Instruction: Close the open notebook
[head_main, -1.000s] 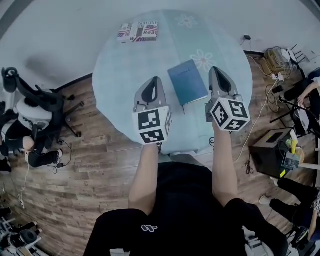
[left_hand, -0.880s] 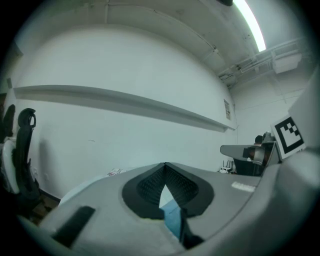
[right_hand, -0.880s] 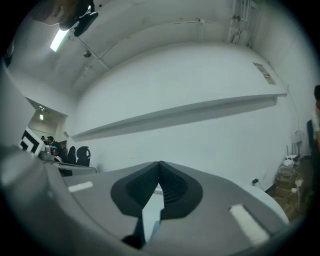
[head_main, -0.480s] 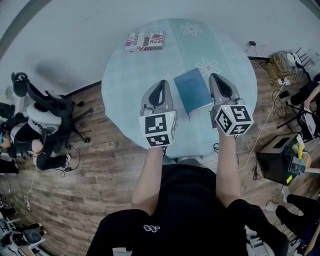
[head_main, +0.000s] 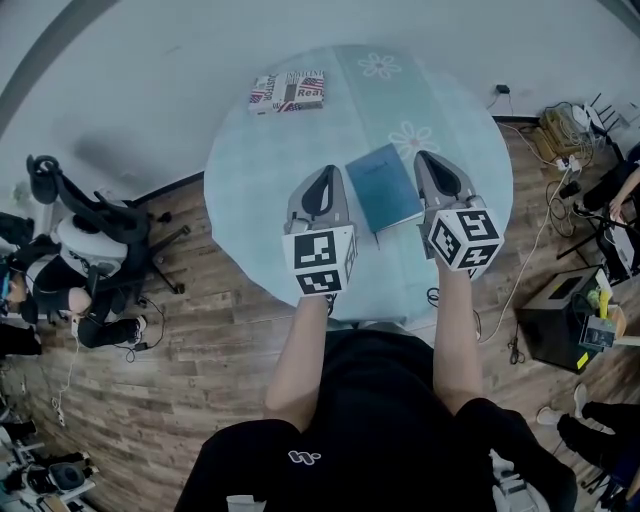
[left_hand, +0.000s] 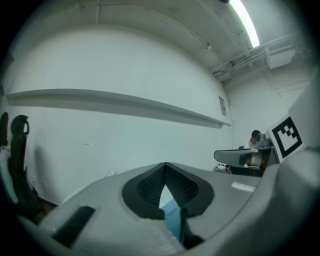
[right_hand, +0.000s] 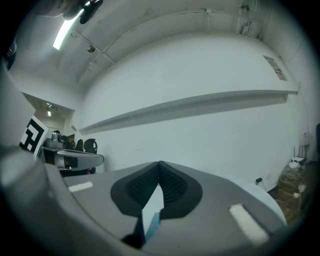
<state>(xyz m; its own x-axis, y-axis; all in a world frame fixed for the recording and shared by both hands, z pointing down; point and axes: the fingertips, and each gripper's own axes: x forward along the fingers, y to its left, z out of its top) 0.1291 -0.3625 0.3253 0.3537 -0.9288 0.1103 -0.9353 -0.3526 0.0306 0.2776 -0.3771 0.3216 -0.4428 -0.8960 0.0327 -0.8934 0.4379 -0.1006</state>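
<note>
**Notebook shut, both jaws empty**

The round pale-blue flowered table (head_main: 250, 160) fills the upper middle of the head view. At its centre, between my grippers, the flat blue rectangular notebook (head_main: 382, 187) lies closed. I judge the job done, so I should keep clear of its cover. My left gripper (head_main: 326, 172) and right gripper (head_main: 425, 158) have their tips pressed together and grip nothing.

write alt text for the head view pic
A closed blue notebook lies on a round flower-patterned table, between the person's left gripper and right gripper, both shut and empty. A book with a printed cover lies near the table's far edge.
</note>
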